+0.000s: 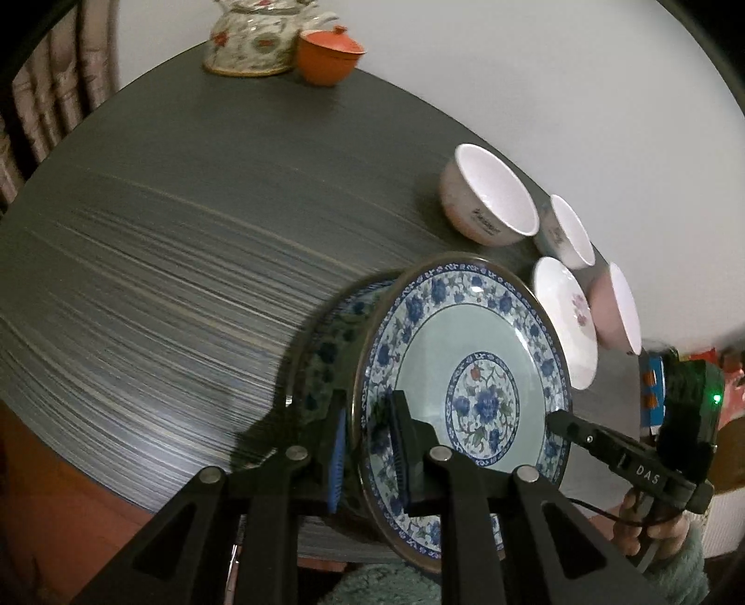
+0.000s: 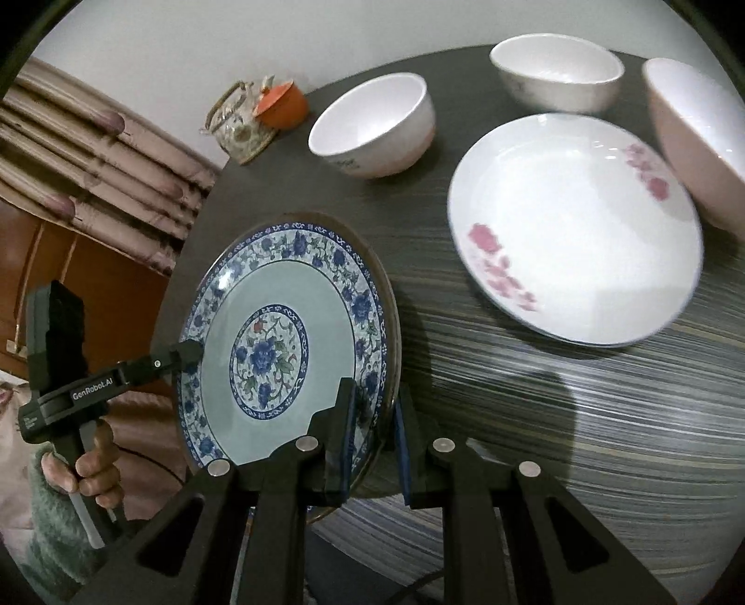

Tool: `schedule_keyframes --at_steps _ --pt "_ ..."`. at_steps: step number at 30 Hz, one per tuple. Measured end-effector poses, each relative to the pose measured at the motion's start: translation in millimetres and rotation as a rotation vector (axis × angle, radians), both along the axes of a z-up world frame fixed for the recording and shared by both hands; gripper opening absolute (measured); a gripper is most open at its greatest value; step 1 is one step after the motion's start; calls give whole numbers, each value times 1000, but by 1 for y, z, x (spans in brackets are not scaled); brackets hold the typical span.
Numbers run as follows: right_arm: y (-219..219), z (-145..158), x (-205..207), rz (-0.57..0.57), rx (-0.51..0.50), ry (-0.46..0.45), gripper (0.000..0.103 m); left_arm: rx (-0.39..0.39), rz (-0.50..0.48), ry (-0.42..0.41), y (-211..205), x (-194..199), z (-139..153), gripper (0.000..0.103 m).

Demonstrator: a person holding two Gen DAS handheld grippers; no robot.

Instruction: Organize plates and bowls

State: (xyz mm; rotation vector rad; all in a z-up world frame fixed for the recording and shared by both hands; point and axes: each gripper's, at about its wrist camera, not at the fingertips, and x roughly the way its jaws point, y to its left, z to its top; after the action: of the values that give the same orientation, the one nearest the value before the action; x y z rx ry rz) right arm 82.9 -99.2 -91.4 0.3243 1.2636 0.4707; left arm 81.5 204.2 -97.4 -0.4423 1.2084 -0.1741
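I have the blue floral plate [image 1: 465, 372] pinched from two sides and raised on edge over the near rim of the dark striped desk [image 1: 163, 279]. My left gripper [image 1: 368, 447] has its jaws closed narrow on the plate's lower rim, one blue pad behind the plate and the other pressed on its face. My right gripper [image 2: 375, 442] also has its jaws closed narrow across the rim, one finger on the patterned face and one behind. In the left wrist view the right gripper's tip touches the plate's far edge; in the right wrist view the left gripper's tip meets the rim on the opposite side, with the hand [image 2: 91, 470] in a green fuzzy sleeve gripping its handle. The plate stands nearly upright, tilted a little, its painted face toward both cameras, and I cannot tell whether its bottom edge touches the desk. Just beyond it lies a white plate with pink flowers [image 2: 572, 228], flat on the desk. Behind that sit three bowls: a white bowl [image 2: 372, 125] nearest the centre, a second white bowl [image 2: 556, 74] farther back, and a pink bowl [image 2: 698, 139] at the right edge, close beside the flowered plate. At the far side of the desk a patterned teapot [image 1: 251, 42] stands touching an orange lidded cup [image 1: 328, 53].
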Motion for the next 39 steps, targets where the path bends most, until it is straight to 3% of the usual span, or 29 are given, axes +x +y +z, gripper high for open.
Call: schedule_keyframes --at_steps 17,32,39 --pt "23 -19 10 22 -32 39 17 -23 51 37 15 7 -26 18" --pt "51 -14 9 55 -194 25 26 24 65 45 15 8 -33 20" --pt "66 -12 9 68 -261 26 44 53 48 43 7 9 -37 22"
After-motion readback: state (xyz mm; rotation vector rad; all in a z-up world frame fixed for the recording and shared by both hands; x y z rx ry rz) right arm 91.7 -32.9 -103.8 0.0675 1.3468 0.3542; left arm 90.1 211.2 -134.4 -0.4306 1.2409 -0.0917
